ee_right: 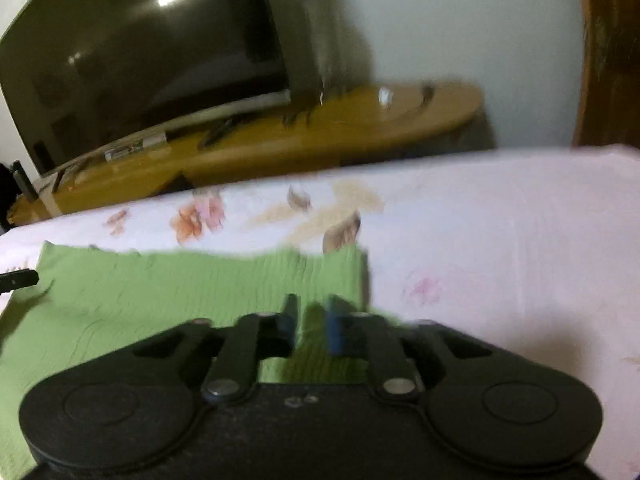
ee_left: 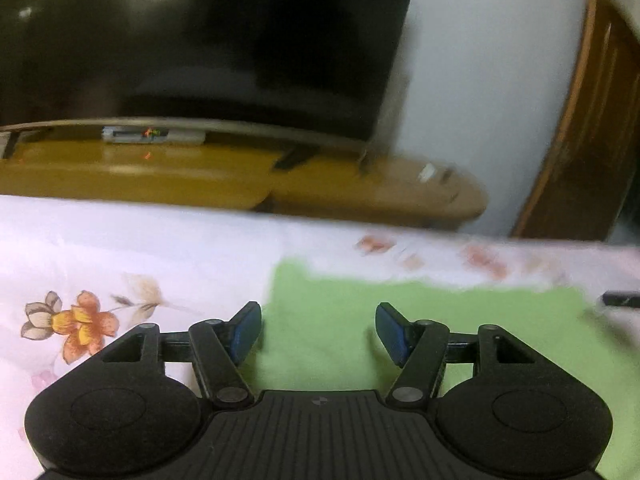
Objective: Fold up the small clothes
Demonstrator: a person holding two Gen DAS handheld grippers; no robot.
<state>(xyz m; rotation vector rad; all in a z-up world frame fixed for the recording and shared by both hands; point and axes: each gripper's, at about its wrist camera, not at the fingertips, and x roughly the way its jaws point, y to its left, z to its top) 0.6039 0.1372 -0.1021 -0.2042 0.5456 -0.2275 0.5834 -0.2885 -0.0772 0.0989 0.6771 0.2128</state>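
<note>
Left wrist view: left gripper [ee_left: 318, 330] with its blue pads well apart and nothing between them, poised over the left part of a light green cloth [ee_left: 440, 332] spread flat on a white floral sheet [ee_left: 120, 256]. Right wrist view: right gripper [ee_right: 312, 326] over the same cloth's right part near its right edge, pads parted by a narrow gap, green showing through it, no fabric pinched; a dark television [ee_right: 140, 52] on a yellow-brown stand [ee_right: 320, 136] lies beyond, blurred.

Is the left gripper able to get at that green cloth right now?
Probably yes: the left gripper hangs open just over the green cloth, which lies flat on the floral sheet with nothing between them.
</note>
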